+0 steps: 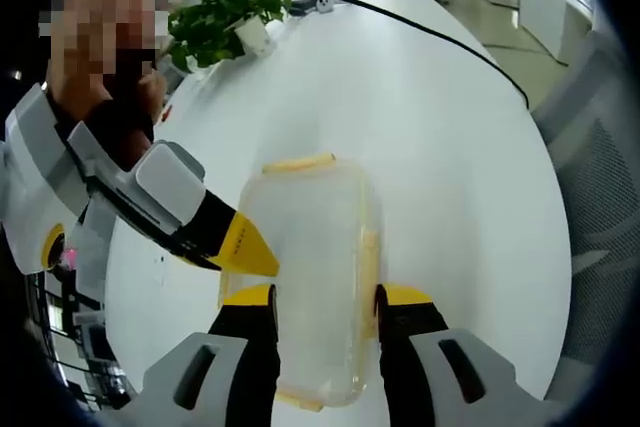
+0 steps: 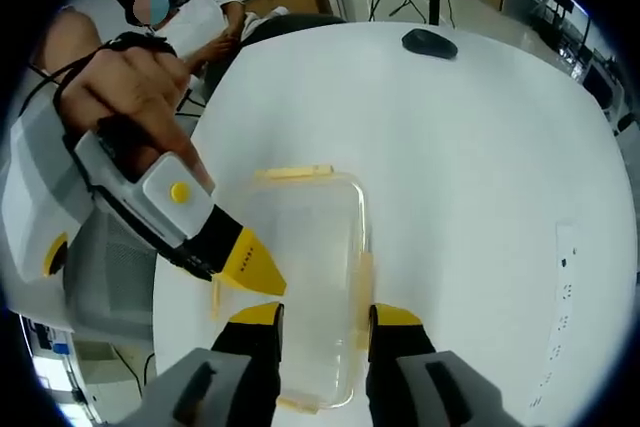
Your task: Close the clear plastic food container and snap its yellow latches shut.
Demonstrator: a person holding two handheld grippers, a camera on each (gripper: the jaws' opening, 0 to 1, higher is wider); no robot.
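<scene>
The clear plastic food container (image 1: 315, 277) is lying on the white round table (image 1: 440, 137) with its lid on. In the left gripper view, the left gripper (image 1: 325, 309) is straddling the container's near end, its yellow-tipped jaws pressing against the two long sides and gripping the box between them. A yellow latch (image 1: 298, 162) is sitting on the container's far end, and another (image 1: 369, 257) is running along its right side. The right gripper (image 1: 245, 247) is reaching in from the left of the container, its pointed yellow tip touching the left edge.

In the right gripper view, the right gripper (image 2: 325, 319) is standing over the near end of the container (image 2: 310, 277), jaws narrow and seemingly clamping its sides, though contact is hard to judge. The left gripper (image 2: 250, 265), held by a hand (image 2: 125, 82), is meeting the container's left side. Beyond the container, a potted plant (image 1: 220, 22) and a black cable (image 1: 400, 22) are resting on the table, as is a black computer mouse (image 2: 430, 43).
</scene>
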